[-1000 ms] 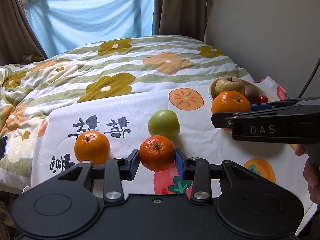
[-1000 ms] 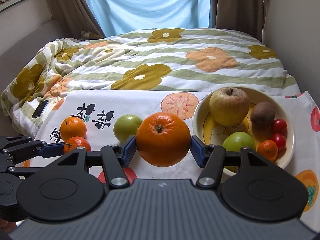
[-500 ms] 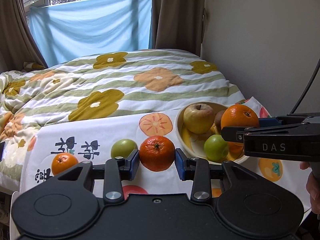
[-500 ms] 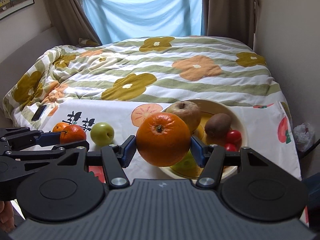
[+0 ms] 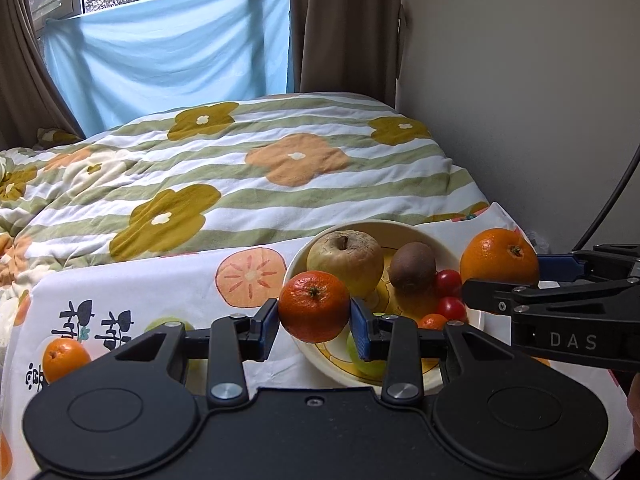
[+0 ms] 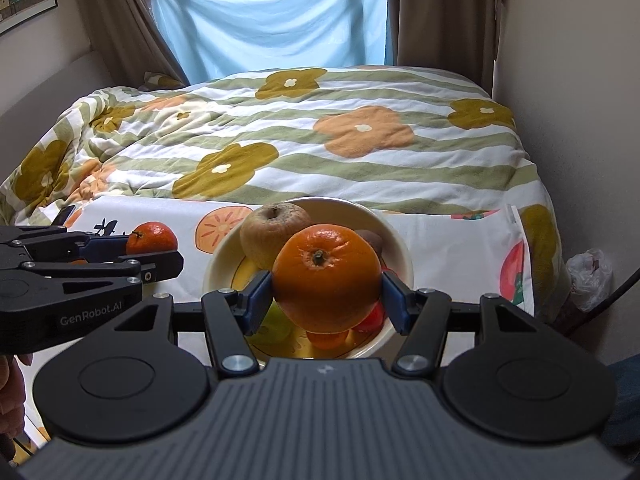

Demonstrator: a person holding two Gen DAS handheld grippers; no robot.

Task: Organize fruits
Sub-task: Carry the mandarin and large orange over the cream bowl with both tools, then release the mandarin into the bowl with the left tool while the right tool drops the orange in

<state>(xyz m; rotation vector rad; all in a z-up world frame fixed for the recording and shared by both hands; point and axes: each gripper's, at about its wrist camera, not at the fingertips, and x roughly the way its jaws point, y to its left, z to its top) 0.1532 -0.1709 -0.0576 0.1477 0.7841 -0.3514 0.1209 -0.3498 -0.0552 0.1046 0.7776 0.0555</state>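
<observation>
Left gripper [image 5: 314,322]: pinching small orange [image 5: 314,306], up by bowl [image 5: 320,364] edge.
Right gripper [image 6: 327,300]: pinching big orange [image 6: 326,278], over bowl.
In bowl: apple [image 5: 346,258], kiwi [image 5: 412,267], little tomatoes [image 5: 449,282].
Left on cloth [image 5: 132,280]: one orange [image 5: 65,360], green fruit [image 5: 166,325].

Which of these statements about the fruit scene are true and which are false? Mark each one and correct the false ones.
1. The left gripper holds a small orange between its fingers. True.
2. The right gripper is empty. False: it grips a large orange.
3. The bowl holds a yellowish apple and a kiwi. True.
4. No fruit remains on the printed cloth. False: one orange lies there at the left.
</observation>
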